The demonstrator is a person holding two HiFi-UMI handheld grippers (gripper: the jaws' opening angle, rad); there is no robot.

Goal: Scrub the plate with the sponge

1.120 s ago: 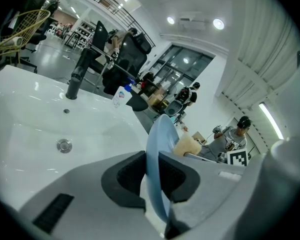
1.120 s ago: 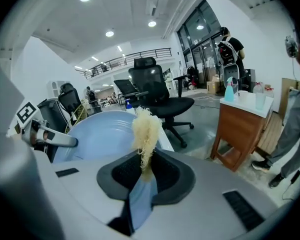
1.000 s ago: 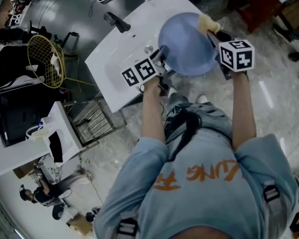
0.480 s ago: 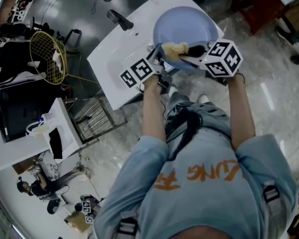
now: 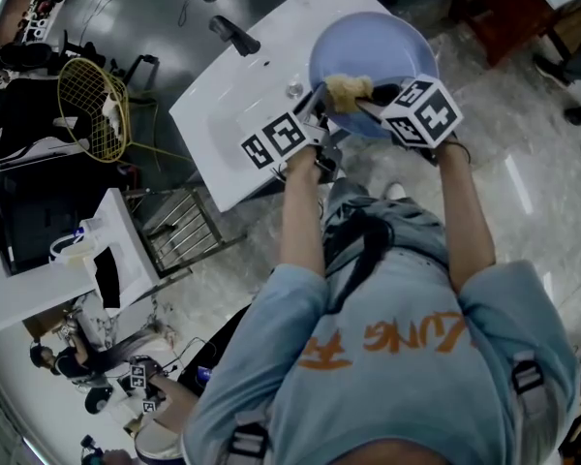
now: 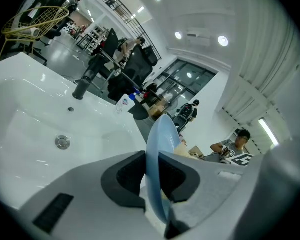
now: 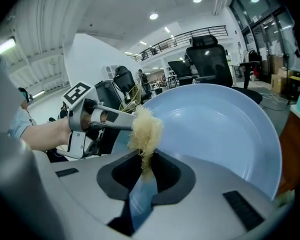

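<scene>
Left tongs pinch the blue plate by its near-left rim; right tongs pinch the yellow sponge against the plate's face, just beside them.

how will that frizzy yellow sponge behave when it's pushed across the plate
Probably soft and floppy: the sponge looks like loose frayed fibres, pinched thin where the right gripper clamps it. Likely very light, since it sticks up unsupported above the jaws. It should flatten and drag against the blue plate rather than slide stiffly.
</scene>
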